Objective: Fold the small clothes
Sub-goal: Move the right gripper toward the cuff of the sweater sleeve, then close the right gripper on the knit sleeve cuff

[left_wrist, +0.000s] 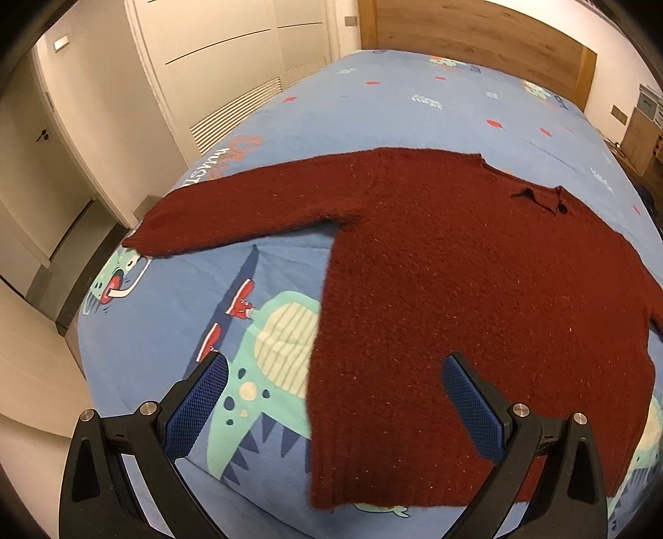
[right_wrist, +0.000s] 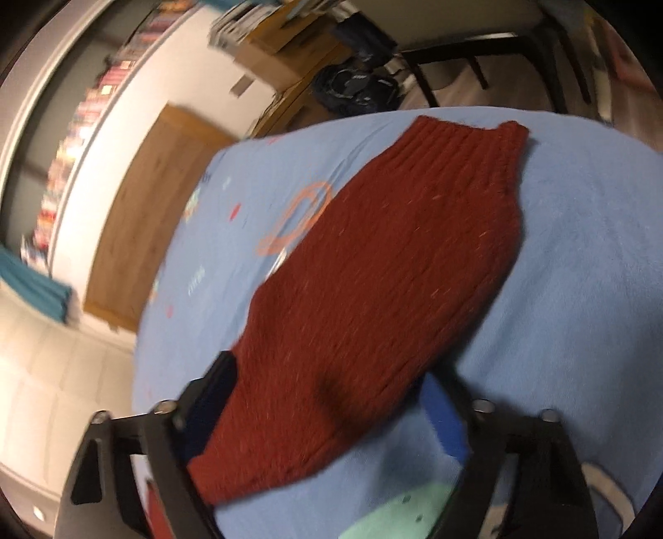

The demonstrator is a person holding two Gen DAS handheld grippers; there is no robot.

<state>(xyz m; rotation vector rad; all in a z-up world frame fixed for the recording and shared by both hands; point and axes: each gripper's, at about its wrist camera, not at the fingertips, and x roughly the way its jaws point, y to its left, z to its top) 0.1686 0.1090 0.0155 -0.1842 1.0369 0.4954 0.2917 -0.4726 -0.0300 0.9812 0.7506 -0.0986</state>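
A dark red knitted sweater (left_wrist: 456,269) lies flat on the blue dinosaur-print bedsheet (left_wrist: 165,331), one sleeve (left_wrist: 248,203) stretched out to the left. My left gripper (left_wrist: 333,365) hovers open over the sweater's lower left side edge, near the hem, with its blue pads (left_wrist: 199,410) wide apart. In the blurred right wrist view the other sleeve (right_wrist: 393,269) runs away from me to its ribbed cuff (right_wrist: 468,149). My right gripper (right_wrist: 327,373) straddles this sleeve near its wider end. The sleeve lies against the left finger, and a gap shows beside the blue right pad (right_wrist: 443,418).
White wardrobe doors (left_wrist: 232,62) and a doorway (left_wrist: 45,166) stand left of the bed, with a wooden headboard (left_wrist: 476,29) at its far end. Beyond the bed on the right side are a dark chair (right_wrist: 497,62), bags and cardboard boxes (right_wrist: 269,54).
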